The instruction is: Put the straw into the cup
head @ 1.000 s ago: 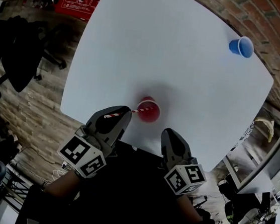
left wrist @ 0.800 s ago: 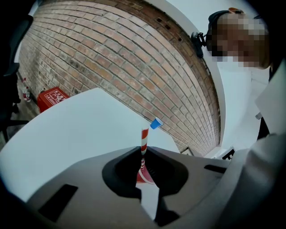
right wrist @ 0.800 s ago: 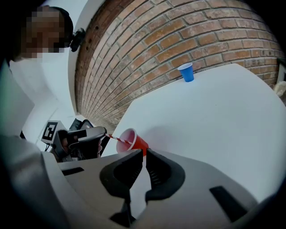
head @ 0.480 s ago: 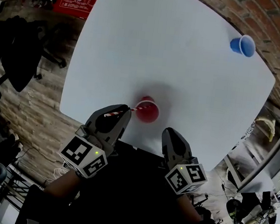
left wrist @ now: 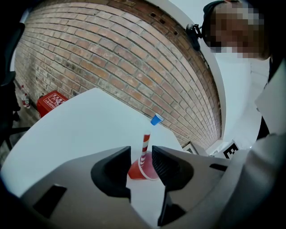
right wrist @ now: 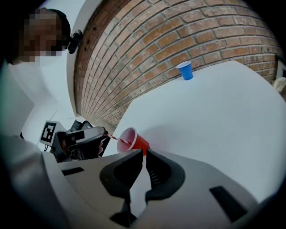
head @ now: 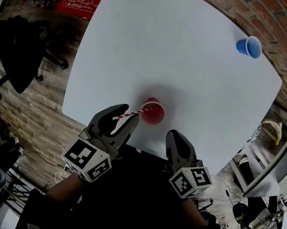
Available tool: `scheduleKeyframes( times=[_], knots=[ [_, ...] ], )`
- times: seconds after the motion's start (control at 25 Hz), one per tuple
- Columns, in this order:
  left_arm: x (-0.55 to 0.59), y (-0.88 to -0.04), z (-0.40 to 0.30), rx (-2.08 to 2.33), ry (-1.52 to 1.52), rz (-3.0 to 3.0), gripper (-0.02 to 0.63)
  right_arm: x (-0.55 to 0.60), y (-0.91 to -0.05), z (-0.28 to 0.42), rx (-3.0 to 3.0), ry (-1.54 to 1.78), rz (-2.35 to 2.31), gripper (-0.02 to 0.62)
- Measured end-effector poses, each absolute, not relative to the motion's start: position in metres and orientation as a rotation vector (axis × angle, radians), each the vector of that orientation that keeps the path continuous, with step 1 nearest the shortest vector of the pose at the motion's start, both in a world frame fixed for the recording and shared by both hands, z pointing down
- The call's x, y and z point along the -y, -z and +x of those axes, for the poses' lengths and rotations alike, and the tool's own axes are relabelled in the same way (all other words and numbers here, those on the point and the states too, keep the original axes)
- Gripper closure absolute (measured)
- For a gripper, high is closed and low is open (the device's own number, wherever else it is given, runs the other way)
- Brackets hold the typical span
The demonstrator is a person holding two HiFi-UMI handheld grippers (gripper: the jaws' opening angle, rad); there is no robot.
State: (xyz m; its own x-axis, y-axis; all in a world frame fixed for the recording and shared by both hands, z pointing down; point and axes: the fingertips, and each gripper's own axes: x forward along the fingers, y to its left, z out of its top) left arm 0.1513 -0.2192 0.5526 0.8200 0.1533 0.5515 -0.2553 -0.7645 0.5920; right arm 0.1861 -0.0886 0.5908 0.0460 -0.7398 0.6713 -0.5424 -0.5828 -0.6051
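Left gripper [head: 124,117] jaws are opening. The red-and-white straw [head: 128,115] sits between them, pads not pressing on it. The straw's lower end is in the red cup [head: 154,113] and its upper end leans out toward the left gripper. The cup stands upright near the close edge of the white worktop [head: 182,54]. Right gripper [right wrist: 144,157] jaws are nearly together and empty, just beside the cup. A blue cup [head: 248,46] is at the far corner.
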Motion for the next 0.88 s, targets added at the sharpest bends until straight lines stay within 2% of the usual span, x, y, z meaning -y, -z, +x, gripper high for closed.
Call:
scheduleKeyframes(
  times=[0.48,0.88],
  knots=[
    [0.209,-0.543,0.140,0.048,-0.783,2.345,0.440,0.087,-0.580,0.177,-1.346,1.522,-2.142,0.548],
    [0.205,-0.517,0.115,0.074,-0.738,2.394,0.440,0.085,-0.554,0.164,-1.404,1.436,-2.172,0.548]
  ],
)
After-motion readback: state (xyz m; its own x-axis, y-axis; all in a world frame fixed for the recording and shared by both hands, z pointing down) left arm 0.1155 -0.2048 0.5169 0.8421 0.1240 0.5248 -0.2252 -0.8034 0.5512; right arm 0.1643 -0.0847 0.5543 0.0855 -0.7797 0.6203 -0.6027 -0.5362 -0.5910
